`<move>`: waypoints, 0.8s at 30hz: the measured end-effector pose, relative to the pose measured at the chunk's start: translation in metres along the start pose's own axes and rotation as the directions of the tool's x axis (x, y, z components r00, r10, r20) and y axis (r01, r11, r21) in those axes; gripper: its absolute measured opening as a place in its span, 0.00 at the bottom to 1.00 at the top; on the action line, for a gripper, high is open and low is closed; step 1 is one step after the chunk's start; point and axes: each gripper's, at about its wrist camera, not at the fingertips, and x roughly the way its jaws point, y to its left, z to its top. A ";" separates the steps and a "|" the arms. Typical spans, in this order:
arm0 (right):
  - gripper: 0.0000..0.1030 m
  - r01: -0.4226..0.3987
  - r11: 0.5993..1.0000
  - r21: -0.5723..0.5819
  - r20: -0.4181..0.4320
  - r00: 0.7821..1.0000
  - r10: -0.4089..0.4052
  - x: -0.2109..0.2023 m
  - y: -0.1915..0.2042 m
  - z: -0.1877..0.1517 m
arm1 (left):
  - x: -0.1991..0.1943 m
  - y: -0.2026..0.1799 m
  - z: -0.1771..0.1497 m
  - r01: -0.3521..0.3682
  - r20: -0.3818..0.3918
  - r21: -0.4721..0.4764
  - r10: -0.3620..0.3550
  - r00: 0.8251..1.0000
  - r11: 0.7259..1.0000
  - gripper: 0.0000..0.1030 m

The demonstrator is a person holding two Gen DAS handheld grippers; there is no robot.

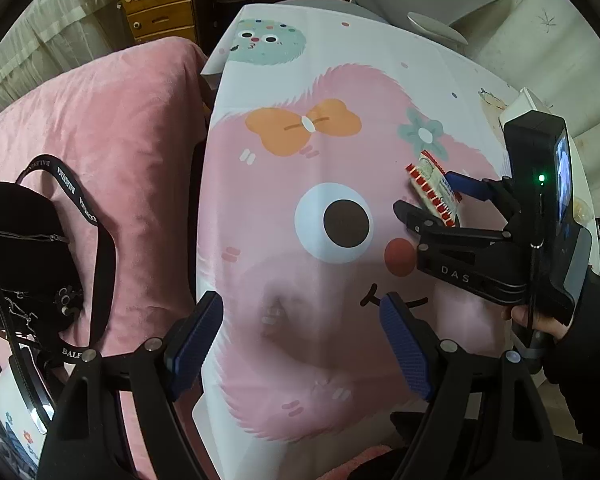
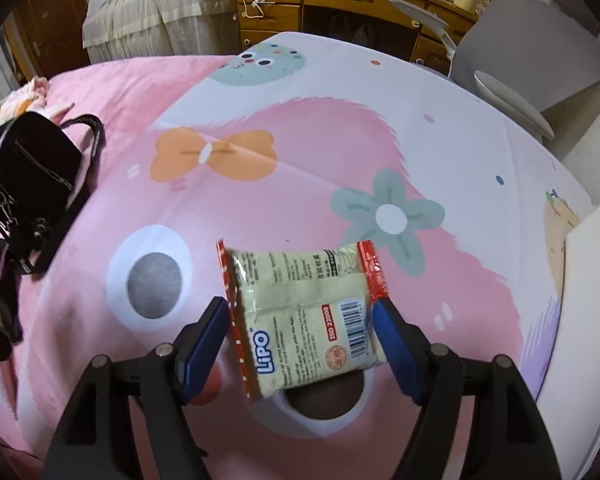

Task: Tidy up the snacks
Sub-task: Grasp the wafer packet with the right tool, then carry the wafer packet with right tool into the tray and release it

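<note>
A cream Lipo snack packet with red crimped ends sits between the blue pads of my right gripper, which is shut on it and holds it above the cartoon tablecloth. In the left wrist view the same packet shows in the right gripper at the right. My left gripper is open and empty over the pink part of the cloth.
A black shoulder bag lies on the pink bedding to the left. A white box stands at the table's right edge. A grey chair and wooden drawers are behind.
</note>
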 end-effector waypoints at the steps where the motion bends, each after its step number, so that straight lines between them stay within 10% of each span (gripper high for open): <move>1: 0.72 -0.007 1.000 0.002 0.001 1.000 0.007 0.001 -0.001 0.000 | 0.001 -0.001 0.001 0.001 0.000 -0.001 -0.001 1.000 1.000 0.77; 16: 0.21 -0.005 0.998 0.060 -0.005 1.000 0.005 -0.011 -0.023 0.001 | -0.006 -0.019 0.003 -0.032 0.020 0.016 0.032 0.999 0.999 0.77; 24: 0.16 -0.064 0.987 0.147 0.083 0.995 0.052 -0.059 -0.047 -0.007 | -0.018 -0.054 -0.002 -0.045 0.055 0.017 0.044 0.997 0.999 0.77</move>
